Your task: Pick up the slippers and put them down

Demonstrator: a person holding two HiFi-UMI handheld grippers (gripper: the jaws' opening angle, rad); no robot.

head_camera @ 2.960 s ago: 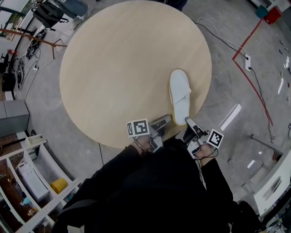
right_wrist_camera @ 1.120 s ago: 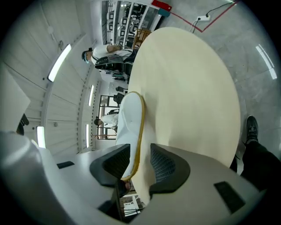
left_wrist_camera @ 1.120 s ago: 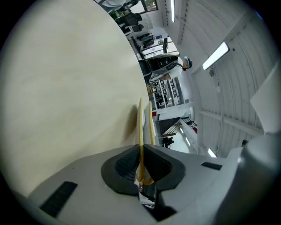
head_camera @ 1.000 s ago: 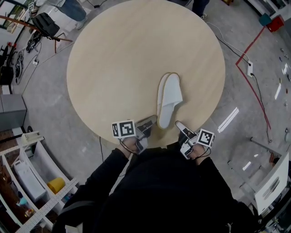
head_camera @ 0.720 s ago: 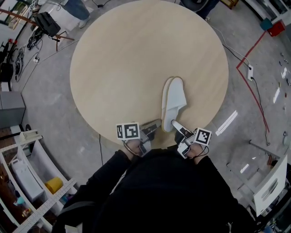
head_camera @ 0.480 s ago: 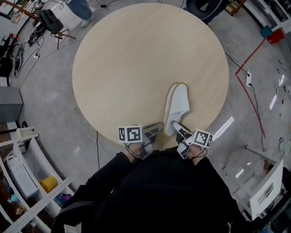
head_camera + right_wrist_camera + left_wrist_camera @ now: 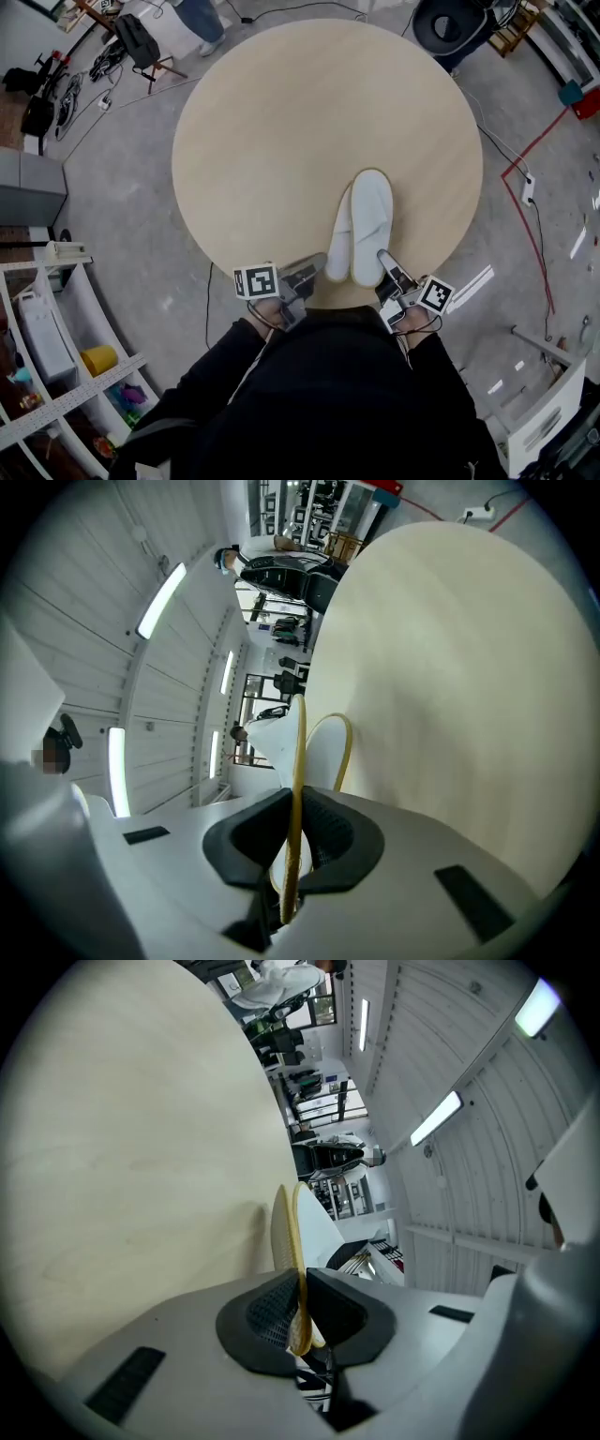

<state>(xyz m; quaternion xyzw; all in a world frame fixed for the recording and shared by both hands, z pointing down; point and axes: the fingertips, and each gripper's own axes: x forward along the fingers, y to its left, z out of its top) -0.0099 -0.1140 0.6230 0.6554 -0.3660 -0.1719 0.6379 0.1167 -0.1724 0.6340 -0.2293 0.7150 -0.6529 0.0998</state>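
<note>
We count two white slippers, side by side with their toes pointing away from the person, over the near part of the round worktop (image 7: 281, 141). The right-hand slipper (image 7: 371, 223) overlaps the inner edge of the left-hand slipper (image 7: 337, 248). Whether either sole touches the wood we cannot tell.

There are two grippers, one at each heel. The left gripper (image 7: 317, 267) is clamped on the heel of the left-hand slipper. In its own view the left gripper (image 7: 300, 1314) has its dark fingers (image 7: 265, 1312) pressed on either side of the thin yellow-edged sole (image 7: 297, 1260), with almost no gap between them. We see the white of the other slipper (image 7: 321, 1234) just beyond.

The right gripper (image 7: 384, 260) has just been closing its fingers, and the heel of the right-hand slipper is between them. In its own view the right gripper (image 7: 292, 844) has its fingers (image 7: 330, 841) narrowed onto that slipper's yellow rim (image 7: 297, 761), which runs straight up between them. The left-hand slipper (image 7: 323, 754) lies just beside it, nearer the wood.

Each gripper carries one marker cube, two in all: one on the left (image 7: 256, 281) and one on the right (image 7: 436, 293). Both sit just off the worktop's near edge, above the person's dark sleeves (image 7: 319, 394).

On the grey floor we see one red tape line (image 7: 539, 169) and one yellow tub (image 7: 98, 359) on a shelf at the lower left.
</note>
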